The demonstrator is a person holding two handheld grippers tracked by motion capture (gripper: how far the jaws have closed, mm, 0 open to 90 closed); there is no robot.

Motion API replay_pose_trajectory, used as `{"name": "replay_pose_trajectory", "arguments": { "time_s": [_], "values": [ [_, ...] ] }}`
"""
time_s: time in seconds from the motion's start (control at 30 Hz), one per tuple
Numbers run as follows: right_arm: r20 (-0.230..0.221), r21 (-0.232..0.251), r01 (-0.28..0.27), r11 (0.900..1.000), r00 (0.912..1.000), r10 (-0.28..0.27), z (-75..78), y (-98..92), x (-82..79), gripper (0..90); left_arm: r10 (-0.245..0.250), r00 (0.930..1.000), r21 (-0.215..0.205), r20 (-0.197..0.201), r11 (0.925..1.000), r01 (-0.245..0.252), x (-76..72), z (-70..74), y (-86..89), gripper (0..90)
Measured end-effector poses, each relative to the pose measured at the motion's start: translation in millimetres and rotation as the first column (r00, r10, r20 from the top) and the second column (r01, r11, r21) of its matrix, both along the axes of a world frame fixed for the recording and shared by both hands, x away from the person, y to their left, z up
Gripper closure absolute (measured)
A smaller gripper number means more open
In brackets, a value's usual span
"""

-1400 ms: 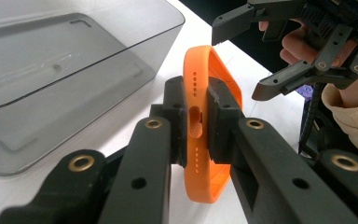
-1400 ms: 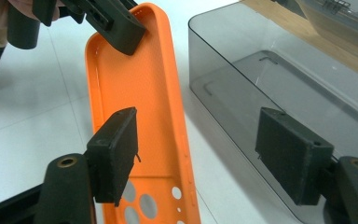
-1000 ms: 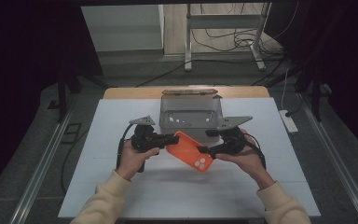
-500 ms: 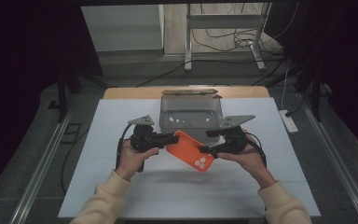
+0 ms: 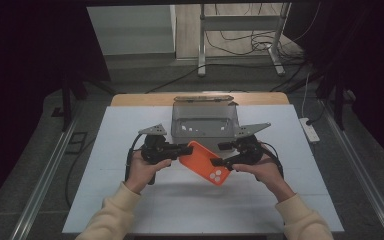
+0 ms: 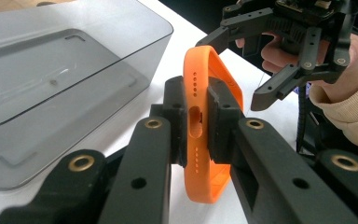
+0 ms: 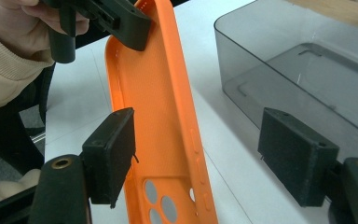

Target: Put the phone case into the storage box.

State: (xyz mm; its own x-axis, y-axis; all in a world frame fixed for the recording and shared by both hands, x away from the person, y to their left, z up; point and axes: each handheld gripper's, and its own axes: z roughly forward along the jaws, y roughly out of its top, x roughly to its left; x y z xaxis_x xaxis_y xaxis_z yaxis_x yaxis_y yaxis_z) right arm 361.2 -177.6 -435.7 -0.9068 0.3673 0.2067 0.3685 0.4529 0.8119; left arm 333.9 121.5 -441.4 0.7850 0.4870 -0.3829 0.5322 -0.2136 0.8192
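from the high view we see both forearms coming in from the bottom edge, the hands level and facing each other over the white table. the left gripper and the right gripper meet at an orange phone case, held tilted above the table just in front of a grey plastic box. the jaw tips are too small here to read.

in the left gripper view we find the jaws pinching the case's end edge, the pads pressed on either side of it. the right gripper stands spread at the case's far end, with part of the hand behind it cut off.

in the right gripper view the jaws stand wide apart; the case lies between them, close against the left pad, touching or not we cannot tell, and well clear of the right pad. its lower end is cut off.
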Motion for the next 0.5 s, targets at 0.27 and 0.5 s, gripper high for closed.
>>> {"name": "replay_pose_trajectory", "arguments": {
  "time_s": [0.27, 0.5],
  "values": [
    [-0.05, 0.01, -0.014, 1.0, 0.9986, 0.015, -6.1, 3.3, 2.4, 34.8, -0.013, 0.9999, 0.005, 0.005, 0.9999, 0.013, -0.8, 0.0, -1.9, 80.4],
    [-0.081, 0.023, -0.023, 0.999, 0.9964, 0.025, -9.5, 4.0, 4.1, 42.2, -0.024, 0.9997, 0.004, 0.009, 0.9997, 0.024, -1.5, 0.2, -3.3, 80.5]
  ]
}}
